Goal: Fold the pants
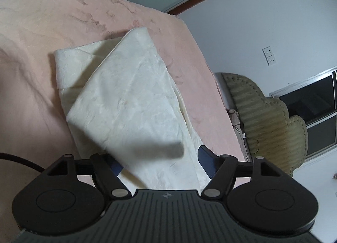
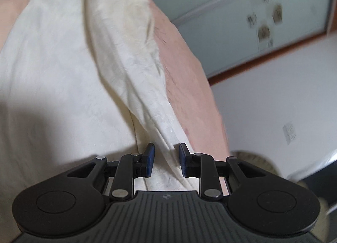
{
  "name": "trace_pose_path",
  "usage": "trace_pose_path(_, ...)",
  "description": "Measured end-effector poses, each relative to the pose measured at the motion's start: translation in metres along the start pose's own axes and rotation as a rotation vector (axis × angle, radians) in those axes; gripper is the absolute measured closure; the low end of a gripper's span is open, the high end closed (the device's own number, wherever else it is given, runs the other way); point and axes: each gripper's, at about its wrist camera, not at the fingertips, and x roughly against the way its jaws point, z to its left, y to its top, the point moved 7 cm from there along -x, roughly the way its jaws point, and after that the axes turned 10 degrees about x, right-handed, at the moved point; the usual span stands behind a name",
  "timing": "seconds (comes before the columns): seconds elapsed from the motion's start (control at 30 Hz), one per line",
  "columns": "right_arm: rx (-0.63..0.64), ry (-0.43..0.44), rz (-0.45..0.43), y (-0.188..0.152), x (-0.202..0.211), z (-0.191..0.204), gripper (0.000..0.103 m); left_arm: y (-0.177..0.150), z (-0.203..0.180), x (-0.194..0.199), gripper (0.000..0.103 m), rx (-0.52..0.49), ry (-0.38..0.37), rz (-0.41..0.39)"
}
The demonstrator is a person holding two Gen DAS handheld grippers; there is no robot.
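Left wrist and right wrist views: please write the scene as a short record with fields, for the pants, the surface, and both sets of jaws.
garment: cream pants, partly folded, top layer lying at a slant over the lower layer
surface: pink bed cover
left gripper: jaws wide open, cloth lies between them, pads not pressing
right gripper: jaws narrow, a ridge of cloth runs between them; grip not clear
background: olive tufted chair, beside the bed
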Motion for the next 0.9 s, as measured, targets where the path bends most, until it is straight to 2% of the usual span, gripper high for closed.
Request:
trace_pose_path(0.03, -0.019, 0.010, -0.004, 0.000, -0.001, -0.001, 0.079, 0.000, 0.000, 0.000, 0.031, -0.007, 0.010, -0.006)
trace_pose_path(0.1, -0.084, 0.043, -0.011, 0.001, -0.002, -0.008, 0.079, 0.001, -0.002, -0.001, 0.039, -0.020, 0.029, -0.026)
trace_pose_path(0.17, -0.163, 0.083, -0.019, 0.001, -0.001, -0.016, 0.080, 0.001, -0.008, 0.000, 0.068, -0.072, 0.067, -0.060)
trace_pose_path(0.23, -0.228, 0.115, -0.027, 0.001, 0.002, -0.023, 0.090, 0.000, -0.016, 0.002, 0.093, -0.158, 0.103, -0.091)
trace_pose_path(0.27, -0.261, 0.134, -0.032, 0.001, 0.004, -0.025, 0.093, -0.001, -0.021, 0.004, 0.097, -0.197, 0.111, -0.107)
trace_pose_path(0.37, -0.351, 0.184, -0.046, 0.002, 0.017, -0.032, 0.094, 0.006, -0.034, 0.013, 0.099, -0.275, 0.083, -0.152)
trace_pose_path(0.5, -0.459, 0.283, -0.097, 0.013, 0.050, -0.026, 0.095, 0.024, -0.040, 0.032, 0.098, -0.298, 0.034, -0.196)
trace_pose_path(0.63, -0.474, 0.381, -0.121, 0.029, 0.077, 0.002, 0.095, 0.029, -0.019, 0.027, 0.098, -0.326, 0.137, -0.183)
trace_pose_path(0.73, -0.512, 0.420, -0.121, 0.032, 0.082, 0.016, 0.095, 0.025, -0.001, 0.024, 0.098, -0.344, 0.202, -0.172)
trace_pose_path(0.9, -0.590, 0.456, -0.142, 0.029, 0.091, 0.010, 0.095, 0.023, -0.002, 0.031, 0.098, -0.380, 0.205, -0.203)
